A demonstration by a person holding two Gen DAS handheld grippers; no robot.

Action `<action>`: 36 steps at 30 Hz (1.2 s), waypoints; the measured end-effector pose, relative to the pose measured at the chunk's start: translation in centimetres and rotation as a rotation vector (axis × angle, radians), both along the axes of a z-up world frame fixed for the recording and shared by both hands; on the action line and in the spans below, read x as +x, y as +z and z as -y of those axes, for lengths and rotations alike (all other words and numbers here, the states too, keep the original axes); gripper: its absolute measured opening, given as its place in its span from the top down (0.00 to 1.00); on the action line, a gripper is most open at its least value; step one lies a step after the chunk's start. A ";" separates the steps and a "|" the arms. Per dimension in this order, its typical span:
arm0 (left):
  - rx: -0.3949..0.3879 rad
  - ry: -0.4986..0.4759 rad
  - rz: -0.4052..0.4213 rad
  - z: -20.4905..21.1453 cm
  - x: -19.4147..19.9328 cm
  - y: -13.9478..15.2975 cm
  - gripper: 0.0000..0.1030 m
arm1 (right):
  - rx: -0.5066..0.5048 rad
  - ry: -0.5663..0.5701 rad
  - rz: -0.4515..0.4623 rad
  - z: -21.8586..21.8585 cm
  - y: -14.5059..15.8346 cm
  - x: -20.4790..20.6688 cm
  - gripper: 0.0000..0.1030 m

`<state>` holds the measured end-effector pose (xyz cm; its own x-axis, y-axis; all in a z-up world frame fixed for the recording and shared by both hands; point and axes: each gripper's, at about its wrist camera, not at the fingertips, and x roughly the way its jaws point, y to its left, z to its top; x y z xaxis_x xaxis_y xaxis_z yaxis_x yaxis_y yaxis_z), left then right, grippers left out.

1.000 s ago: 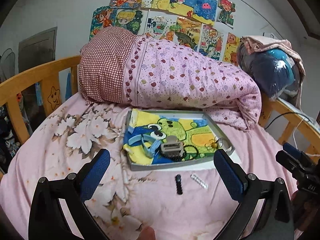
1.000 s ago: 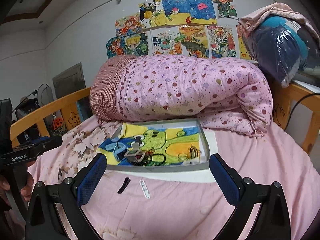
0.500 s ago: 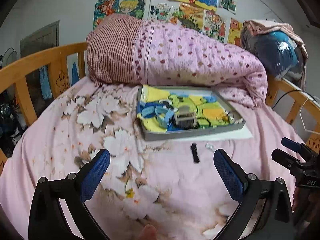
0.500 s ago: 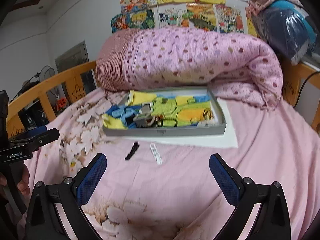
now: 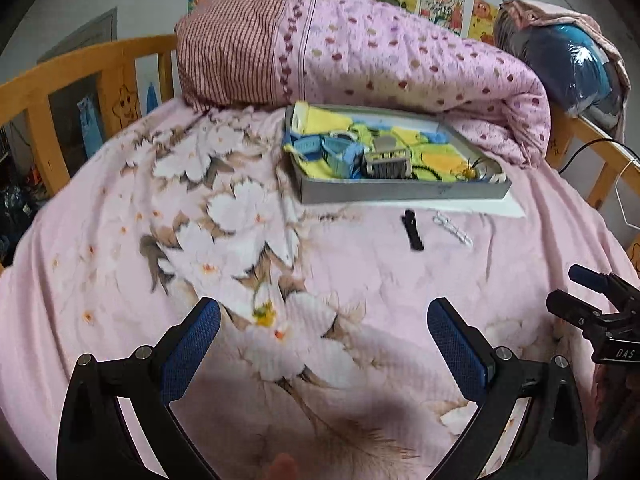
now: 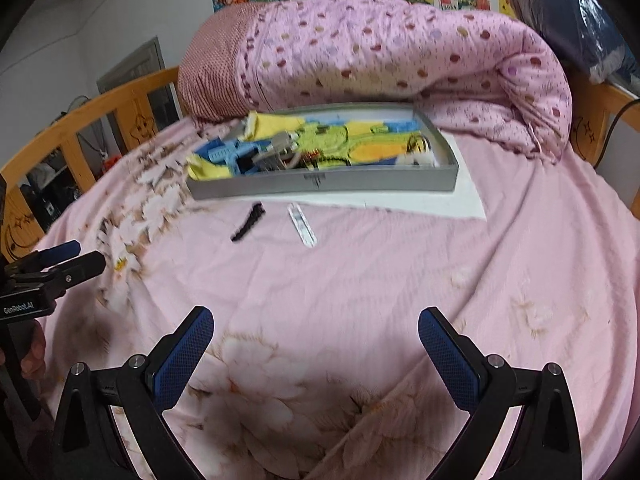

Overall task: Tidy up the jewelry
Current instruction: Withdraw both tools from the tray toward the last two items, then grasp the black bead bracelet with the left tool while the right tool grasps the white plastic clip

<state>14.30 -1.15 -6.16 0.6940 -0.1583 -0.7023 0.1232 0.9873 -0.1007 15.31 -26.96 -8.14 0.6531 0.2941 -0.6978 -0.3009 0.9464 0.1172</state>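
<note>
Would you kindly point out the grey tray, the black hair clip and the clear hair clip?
grey tray (image 6: 320,182): right wrist view, middle of its front wall.
black hair clip (image 6: 248,227): right wrist view, middle of its length.
clear hair clip (image 6: 302,230): right wrist view, its middle.

Soft matt cloth covers the bed (image 5: 120,216) – pink floral sheet, quilted dotted duvet (image 5: 400,60). The rail (image 5: 40,92) is glossy wood. The tray (image 6: 320,180) looks smooth grey – the fingers (image 6: 180,360) carry rough blue pads.
</note>
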 end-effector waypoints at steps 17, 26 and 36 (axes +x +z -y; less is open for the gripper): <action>0.013 -0.132 -0.039 3.4 5.0 -2.4 0.02 | -0.102 0.108 -0.041 0.1 -2.1 6.5 0.00; 0.011 -0.194 -0.048 5.4 8.5 -3.4 0.02 | -0.124 0.181 -0.036 0.2 -3.1 9.3 0.13; -0.002 -0.244 -0.065 7.0 10.9 -4.3 0.04 | -0.155 0.332 -0.032 -2.1 -3.8 10.5 0.40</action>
<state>25.21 -8.17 -10.41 0.5888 -0.3169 -0.7436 0.3510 0.9289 -0.1179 25.78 -24.87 -11.91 0.5170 0.3757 -0.7691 -0.5936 0.8048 -0.0059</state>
